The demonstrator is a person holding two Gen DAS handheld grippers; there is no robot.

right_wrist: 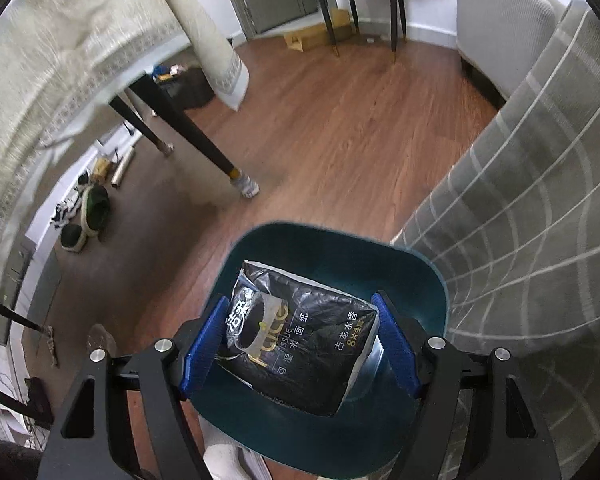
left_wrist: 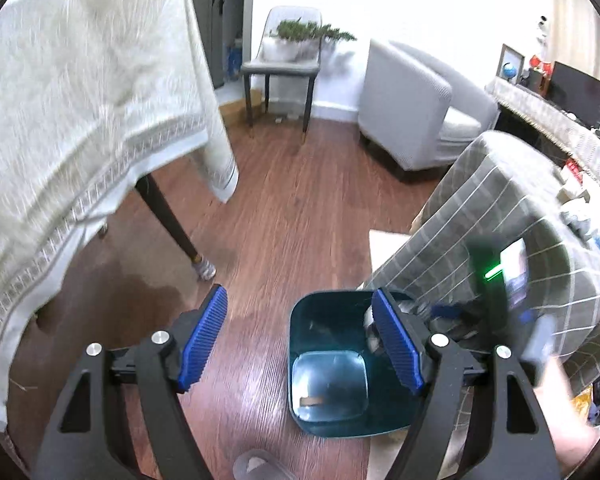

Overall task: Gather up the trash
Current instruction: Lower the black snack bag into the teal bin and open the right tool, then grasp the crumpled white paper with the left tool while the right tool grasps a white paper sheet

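Right tool (right_wrist: 300,340) pinching a crinkly black plastic tissue pack (right_wrist: 296,336) over the dark teal plastic bin (right_wrist: 432,280) — centre it, then release; left tool (left_wrist: 300,336) spread, empty.

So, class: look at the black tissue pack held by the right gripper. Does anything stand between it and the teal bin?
Nothing visible does. The black tissue pack, held in the right gripper, hangs directly over the teal bin's open mouth.

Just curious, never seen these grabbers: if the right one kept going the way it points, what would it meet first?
Probably the teal bin: the right gripper, clamping a black tissue pack, aims into it.
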